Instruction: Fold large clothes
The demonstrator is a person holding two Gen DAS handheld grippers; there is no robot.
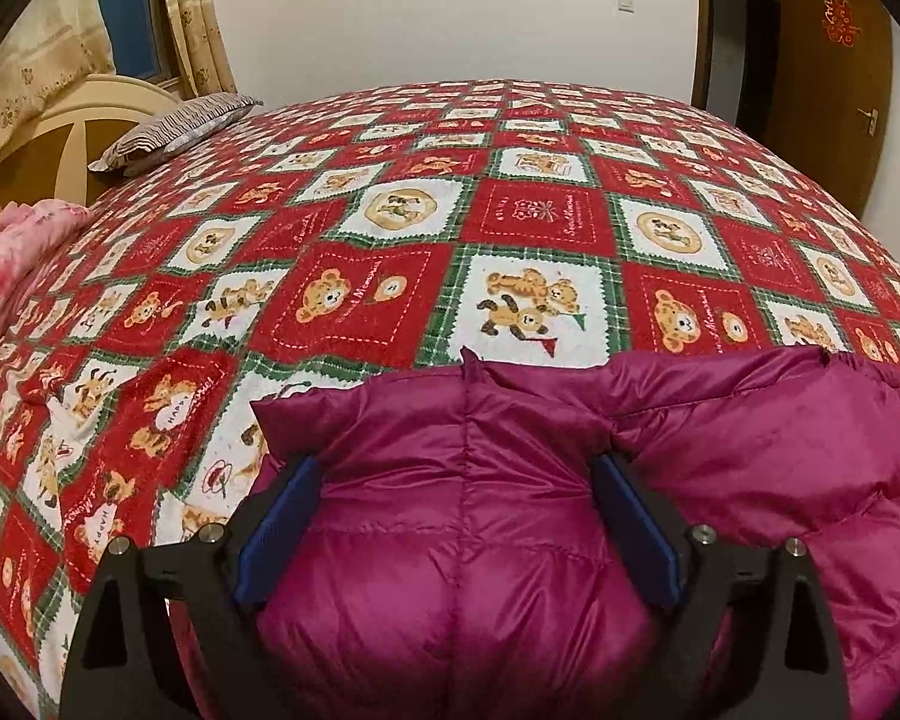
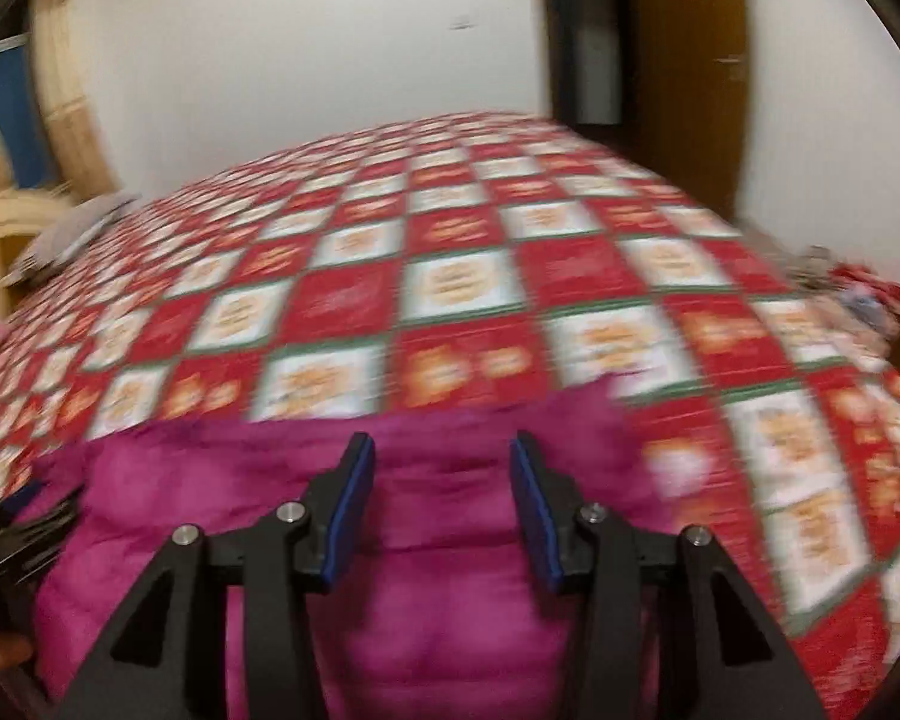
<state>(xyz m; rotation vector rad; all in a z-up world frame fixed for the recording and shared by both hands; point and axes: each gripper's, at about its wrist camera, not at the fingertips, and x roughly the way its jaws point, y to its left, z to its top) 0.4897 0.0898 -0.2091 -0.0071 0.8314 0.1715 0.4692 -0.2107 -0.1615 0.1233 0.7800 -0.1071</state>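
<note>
folding seems midway: the magenta jacket [image 1: 468, 516] lies bunched on the bedspread [image 1: 510, 228]; my left gripper [image 1: 456, 468] spread wide, my right gripper [image 2: 441, 450] half-open, neither pinching it.

Bed [image 1: 510, 228] spread with red bear-patterned patchwork cover; on it a magenta puffer jacket [image 1: 480, 540], striped pillow [image 1: 174, 126], pink bedding [image 1: 12, 258].

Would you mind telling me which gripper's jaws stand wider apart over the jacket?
The left gripper: its blue pads straddle the magenta puffer jacket widely; the right gripper stands narrower.
</note>
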